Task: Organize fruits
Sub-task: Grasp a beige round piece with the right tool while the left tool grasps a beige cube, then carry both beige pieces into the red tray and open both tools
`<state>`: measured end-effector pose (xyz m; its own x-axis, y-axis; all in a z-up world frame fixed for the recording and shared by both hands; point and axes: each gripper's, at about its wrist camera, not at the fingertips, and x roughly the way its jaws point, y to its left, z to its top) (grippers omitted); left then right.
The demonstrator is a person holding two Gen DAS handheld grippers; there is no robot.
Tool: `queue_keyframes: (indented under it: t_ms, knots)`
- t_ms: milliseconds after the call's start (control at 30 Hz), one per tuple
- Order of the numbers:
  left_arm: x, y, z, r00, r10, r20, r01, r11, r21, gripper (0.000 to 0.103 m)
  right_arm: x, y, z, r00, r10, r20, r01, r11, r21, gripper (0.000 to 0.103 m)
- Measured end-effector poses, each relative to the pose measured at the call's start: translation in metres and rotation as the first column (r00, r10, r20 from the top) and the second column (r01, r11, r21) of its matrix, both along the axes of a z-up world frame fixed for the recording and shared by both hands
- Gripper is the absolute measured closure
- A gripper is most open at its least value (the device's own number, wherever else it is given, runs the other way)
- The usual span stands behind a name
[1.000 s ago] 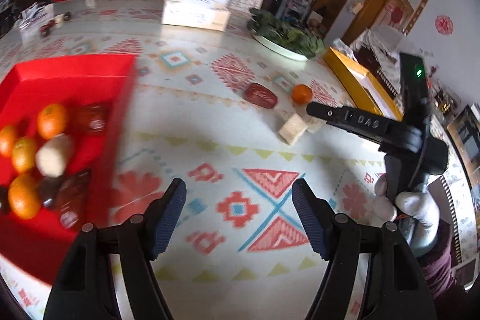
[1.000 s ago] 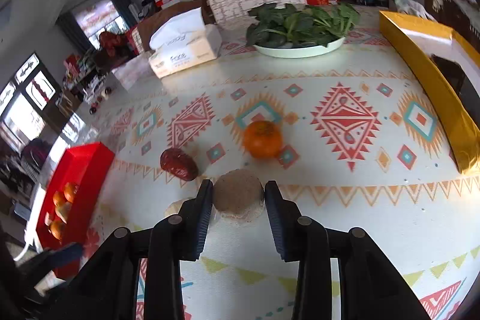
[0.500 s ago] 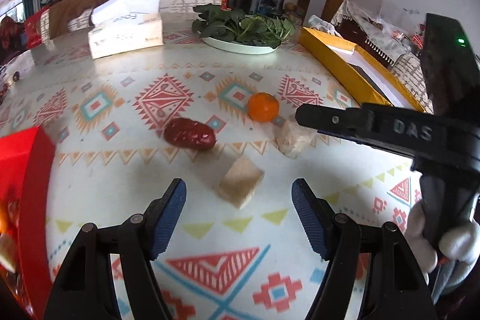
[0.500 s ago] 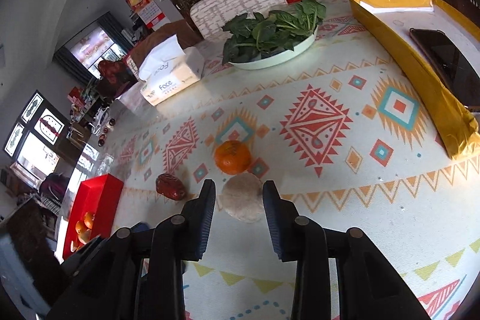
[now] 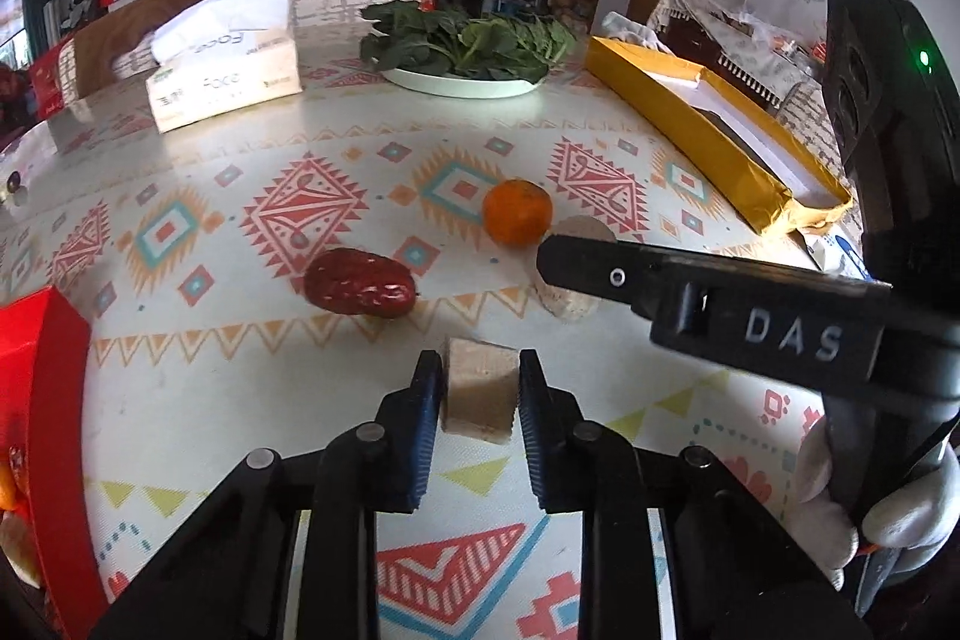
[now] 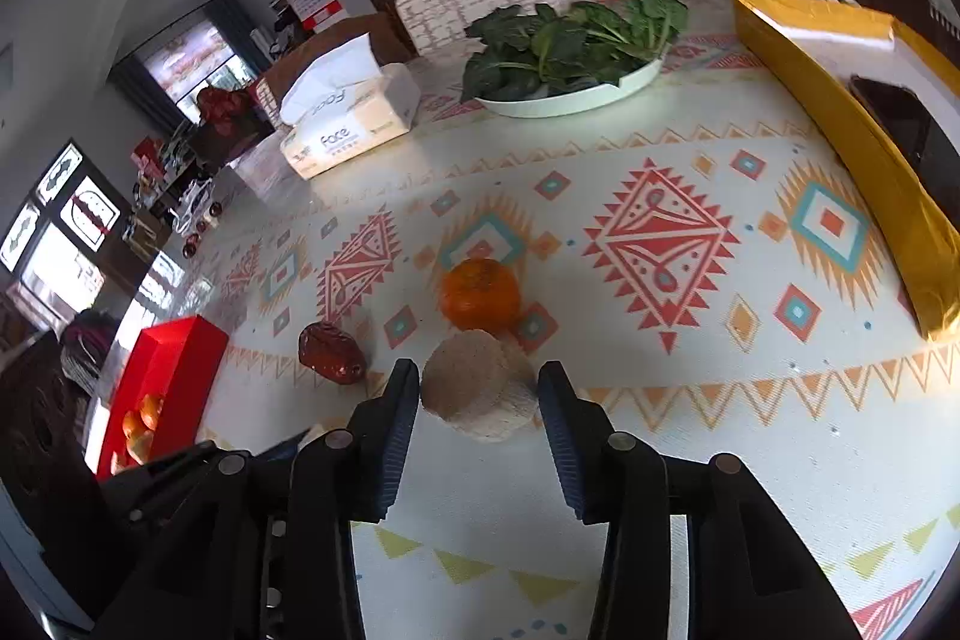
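Tan cube point(image 5: 480, 388): on table | red date point(image 5: 359, 284): lying flat | orange point(image 5: 517, 211): touching round beige piece point(image 6: 477, 383).

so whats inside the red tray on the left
In the right wrist view the red tray holds a few orange fruits at its near end. The left gripper's body covers the nearest corner, and the left wrist view shows only the tray's outer wall, so a full count isn't possible.

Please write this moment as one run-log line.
left gripper: shut on tan cube | right gripper: open around round beige piece | orange, red date: loose on table
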<state>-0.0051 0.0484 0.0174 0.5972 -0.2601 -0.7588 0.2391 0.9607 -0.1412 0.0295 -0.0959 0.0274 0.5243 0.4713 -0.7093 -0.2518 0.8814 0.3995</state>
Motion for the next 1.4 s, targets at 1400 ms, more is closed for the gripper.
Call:
queue_keyframes:
  t_ms: [1400]
  knots:
    - [-0.105,0.304,0.054,0.842,0.540,0.016,-0.521,0.819,-0.242,0.079,-0.065,0.174,0.059,0.932,0.361,0.018,-0.361,0.932,0.015,0.066]
